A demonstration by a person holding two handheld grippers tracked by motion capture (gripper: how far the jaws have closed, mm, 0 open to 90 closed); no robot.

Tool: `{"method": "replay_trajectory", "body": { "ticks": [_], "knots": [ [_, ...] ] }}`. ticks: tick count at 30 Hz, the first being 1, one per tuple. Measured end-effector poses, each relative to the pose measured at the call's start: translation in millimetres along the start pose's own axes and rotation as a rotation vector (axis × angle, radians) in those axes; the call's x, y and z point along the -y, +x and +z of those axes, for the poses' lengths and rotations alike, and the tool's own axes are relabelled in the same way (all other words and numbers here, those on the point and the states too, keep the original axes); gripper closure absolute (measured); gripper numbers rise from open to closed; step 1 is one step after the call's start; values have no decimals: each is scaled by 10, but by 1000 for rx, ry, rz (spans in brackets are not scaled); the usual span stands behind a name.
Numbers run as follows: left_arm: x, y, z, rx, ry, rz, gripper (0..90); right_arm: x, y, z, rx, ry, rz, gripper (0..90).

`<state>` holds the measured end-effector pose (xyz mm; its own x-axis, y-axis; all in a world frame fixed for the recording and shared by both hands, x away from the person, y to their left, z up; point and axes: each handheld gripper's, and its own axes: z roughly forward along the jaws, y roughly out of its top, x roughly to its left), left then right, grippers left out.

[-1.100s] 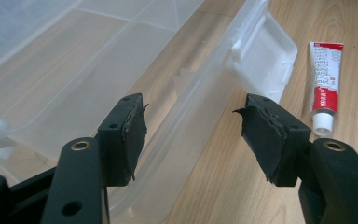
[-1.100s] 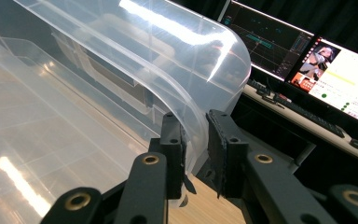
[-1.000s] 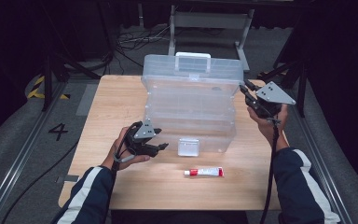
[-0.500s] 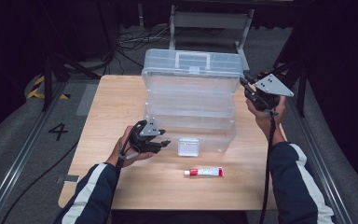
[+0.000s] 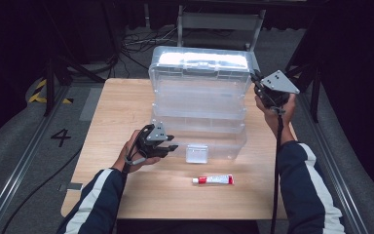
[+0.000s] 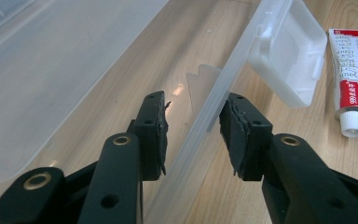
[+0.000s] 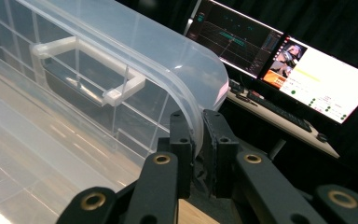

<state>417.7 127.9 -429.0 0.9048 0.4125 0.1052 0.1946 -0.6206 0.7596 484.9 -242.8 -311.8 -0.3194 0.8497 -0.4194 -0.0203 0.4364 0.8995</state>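
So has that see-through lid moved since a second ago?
Yes. The lid, pinched by the right gripper, has swung up and now stands more upright above the box's front wall.

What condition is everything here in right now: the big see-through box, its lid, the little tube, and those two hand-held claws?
Clear plastic box: open, standing on the table.
Lid: raised, held up at its right corner.
Front latch: undone, hanging loose.
Tube: capped, lying flat in front of the box.
Left gripper: fingers straddling the box's front rim, closing in.
Right gripper: fingers clamped on the lid's edge.
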Motion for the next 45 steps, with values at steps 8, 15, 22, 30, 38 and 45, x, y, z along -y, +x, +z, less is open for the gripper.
{"method": "replay_trajectory", "body": {
  "ticks": [8,15,22,30,38,45],
  "knots": [
    [-17,-13,-25,-13,21,16,641,-62,-45,142,16,36,-23,850],
    [-11,-10,-25,-9,18,19,643,-85,-89,236,10,50,1,851],
    [-1,-1,-27,-4,10,13,638,-103,-113,301,10,66,20,852],
    [7,4,-24,10,-4,-3,635,-147,-193,404,-21,107,34,852],
    [9,0,-27,10,-5,-3,633,-143,-243,501,-33,114,59,853],
    [11,5,-25,14,-7,-3,633,-136,-285,613,-39,120,84,854]
  ]
}}
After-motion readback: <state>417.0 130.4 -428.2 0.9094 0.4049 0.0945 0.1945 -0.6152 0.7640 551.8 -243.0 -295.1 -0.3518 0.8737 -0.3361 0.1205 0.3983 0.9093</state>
